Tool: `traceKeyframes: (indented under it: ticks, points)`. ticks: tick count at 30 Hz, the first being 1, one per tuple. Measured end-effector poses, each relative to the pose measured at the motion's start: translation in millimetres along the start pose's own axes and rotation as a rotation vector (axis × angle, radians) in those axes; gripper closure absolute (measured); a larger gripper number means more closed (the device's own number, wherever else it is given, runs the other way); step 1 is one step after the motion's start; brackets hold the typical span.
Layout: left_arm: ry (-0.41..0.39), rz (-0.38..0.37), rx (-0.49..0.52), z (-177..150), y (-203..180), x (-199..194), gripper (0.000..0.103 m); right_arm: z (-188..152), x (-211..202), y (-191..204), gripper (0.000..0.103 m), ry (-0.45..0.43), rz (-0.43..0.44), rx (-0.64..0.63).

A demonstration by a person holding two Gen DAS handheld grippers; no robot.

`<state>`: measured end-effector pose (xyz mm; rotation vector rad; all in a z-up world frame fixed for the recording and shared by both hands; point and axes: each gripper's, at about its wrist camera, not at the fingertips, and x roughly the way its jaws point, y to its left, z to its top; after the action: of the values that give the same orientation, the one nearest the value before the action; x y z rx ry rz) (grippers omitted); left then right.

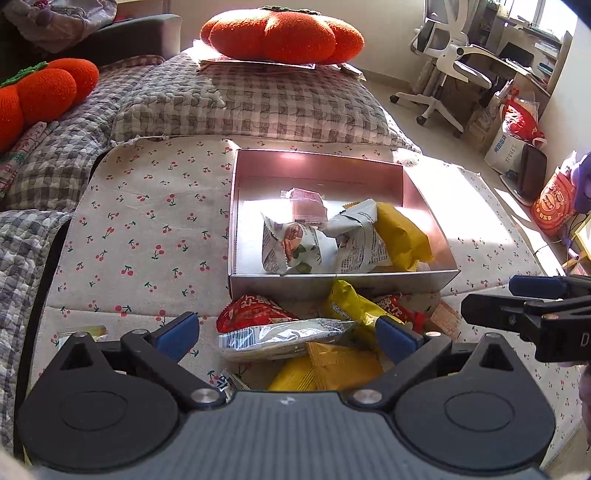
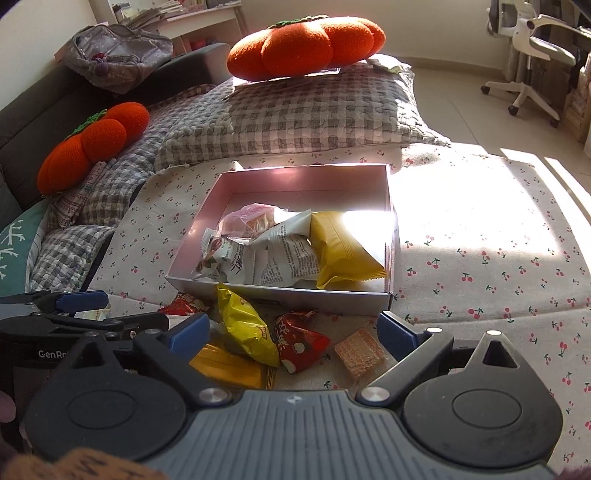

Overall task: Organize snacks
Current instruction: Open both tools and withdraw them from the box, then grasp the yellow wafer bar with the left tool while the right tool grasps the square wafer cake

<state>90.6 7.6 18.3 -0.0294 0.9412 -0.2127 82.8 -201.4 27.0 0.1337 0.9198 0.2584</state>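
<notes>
A pink open box (image 1: 332,282) (image 2: 280,292) sits on the cherry-print cloth. Inside it lie white packets (image 1: 295,243) (image 2: 284,254), a yellow packet (image 1: 400,236) (image 2: 341,247) and a pink packet (image 1: 308,206) (image 2: 245,218). Loose snacks lie in front of the box: a red packet (image 1: 251,310) (image 2: 299,339), a silver-white packet (image 1: 280,336), yellow packets (image 1: 343,365) (image 2: 243,325) and a wafer (image 2: 360,350). My left gripper (image 1: 286,325) (image 2: 129,308) hangs open above this pile. Beside it, my right gripper (image 2: 293,321) (image 1: 491,295) is open too, gripping nothing.
A checked quilt (image 1: 251,99) rises behind the box, with an orange pumpkin cushion (image 1: 280,33) on top and another (image 1: 40,96) at the left. An office chair (image 1: 447,55) and bags (image 1: 517,129) stand on the floor to the right.
</notes>
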Motion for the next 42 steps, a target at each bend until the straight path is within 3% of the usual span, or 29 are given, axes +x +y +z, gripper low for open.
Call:
traceKeyframes:
  ticks: [14, 30, 35, 42]
  points:
    - [0.003, -0.002, 0.071, -30.3, 0.2, -5.9, 0.0, -24.7, -2.4, 6.2, 0.005, 0.047, -0.021, -0.064]
    - [-0.008, -0.022, 0.267, -69.1, 5.6, 8.9, 0.001, -34.3, 5.0, -18.4, 0.004, 0.104, -0.094, -0.039]
    - [-0.018, -0.061, 0.325, -68.9, -0.5, 15.1, 0.01, -35.8, 23.2, -24.1, 0.006, 0.13, -0.144, -0.057]
    - [0.046, -0.089, 0.363, -67.8, -5.8, 34.1, 0.029, -40.1, 53.6, -22.7, 0.013, 0.19, -0.197, -0.111]
